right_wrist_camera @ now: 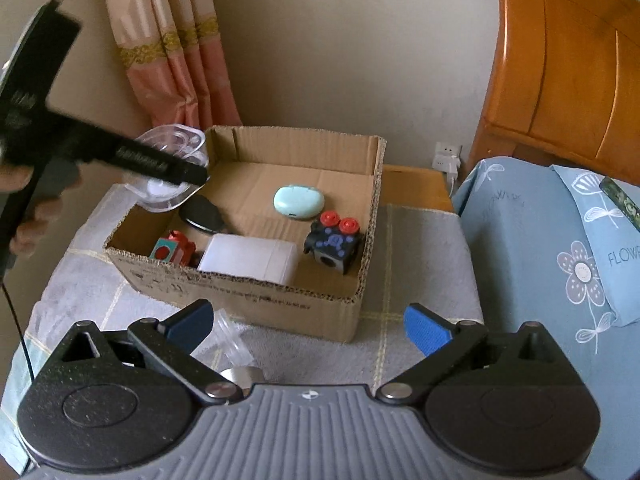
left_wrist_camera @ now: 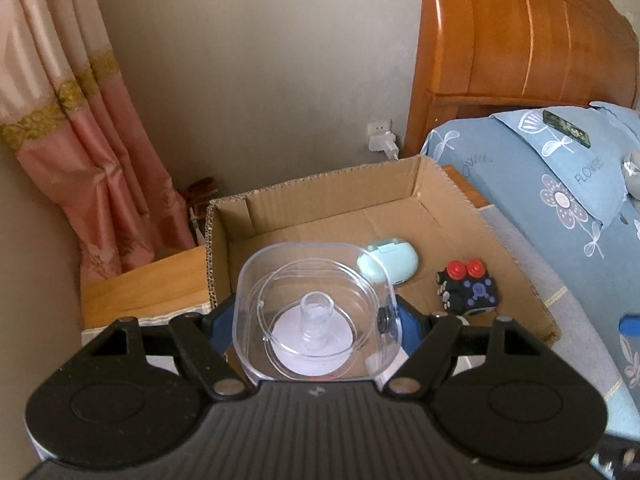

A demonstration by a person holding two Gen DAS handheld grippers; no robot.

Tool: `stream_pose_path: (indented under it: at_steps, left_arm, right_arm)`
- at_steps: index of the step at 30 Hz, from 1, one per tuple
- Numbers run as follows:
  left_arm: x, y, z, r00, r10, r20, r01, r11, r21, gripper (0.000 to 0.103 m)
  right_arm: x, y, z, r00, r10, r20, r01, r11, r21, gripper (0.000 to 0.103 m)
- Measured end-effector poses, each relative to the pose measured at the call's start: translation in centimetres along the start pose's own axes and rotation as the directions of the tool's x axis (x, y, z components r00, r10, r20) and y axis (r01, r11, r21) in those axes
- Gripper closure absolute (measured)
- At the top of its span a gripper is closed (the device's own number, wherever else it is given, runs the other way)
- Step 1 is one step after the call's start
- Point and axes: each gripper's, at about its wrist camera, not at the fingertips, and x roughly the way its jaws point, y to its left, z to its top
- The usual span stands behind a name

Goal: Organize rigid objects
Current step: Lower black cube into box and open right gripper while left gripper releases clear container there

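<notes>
**Clear case held over the box's corner, not yet safely inside**

While the left gripper (left_wrist_camera: 316,322) clamps the clear plastic case (left_wrist_camera: 314,312) between its blue pads, about half spread, the case sits right at the fingertips, and smooth plastic could slide if the wrist tips. Seen from the right wrist, the case hangs over the near left corner of the cardboard box (right_wrist_camera: 240,292); let go there, I judge it could catch the rim and tumble outside onto the cloth. Just beyond the case lie the mint green case (left_wrist_camera: 388,266) and the black cube with red knobs (left_wrist_camera: 466,290), which a drop could knock.

The right gripper (right_wrist_camera: 310,326) stands fully spread and grips nothing. A small clear piece (right_wrist_camera: 232,344) lies close to its left finger, short of the box; a careless sweep could flick it away.
</notes>
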Motion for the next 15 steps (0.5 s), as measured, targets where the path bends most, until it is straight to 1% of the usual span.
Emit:
stream_pose_path:
  at_steps: [3, 5, 6, 8, 10, 13, 15]
  left_arm:
    - [1.1, 0.2, 0.7, 1.000, 0.007, -0.016, -0.008, 1.000, -0.006, 0.027]
    - [1.5, 0.4, 1.2, 1.000, 0.021, -0.005, -0.021, 1.000, -0.019, 0.026]
    - [1.6, 0.4, 1.4, 1.000, 0.026, 0.009, -0.026, 0.999, -0.021, 0.018]
    - [1.7, 0.5, 1.7, 0.998, 0.042, 0.035, -0.041, 0.999, -0.033, 0.008]
    - [1.4, 0.6, 1.8, 0.997, 0.054, 0.056, -0.052, 0.998, -0.044, 0.008]
    - [0.8, 0.8, 1.2, 0.998, 0.039, 0.052, -0.036, 0.997, -0.068, 0.008]
    - [0.2, 0.7, 0.6, 0.997, 0.044, 0.057, -0.041, 0.997, -0.067, 0.008]
  right_arm:
    - [0.1, 0.2, -0.3, 1.000, -0.011, -0.002, 0.011, 1.000, -0.009, 0.000]
    - [0.1, 0.2, -0.2, 1.000, -0.014, -0.005, 0.013, 1.000, -0.007, 0.000]
    - [0.1, 0.2, -0.1, 1.000, -0.013, -0.004, 0.013, 1.000, -0.005, 0.000]
    - [0.1, 0.2, -0.1, 1.000, -0.015, -0.001, 0.015, 1.000, -0.007, 0.000]
    - [0.0, 0.2, -0.1, 1.000, -0.018, 0.003, 0.018, 1.000, -0.006, 0.000]
    - [-0.1, 0.0, -0.2, 1.000, -0.022, 0.013, 0.022, 1.000, 0.007, 0.000]
    - [-0.1, -0.1, -0.4, 1.000, -0.023, 0.012, 0.022, 1.000, 0.022, 0.000]
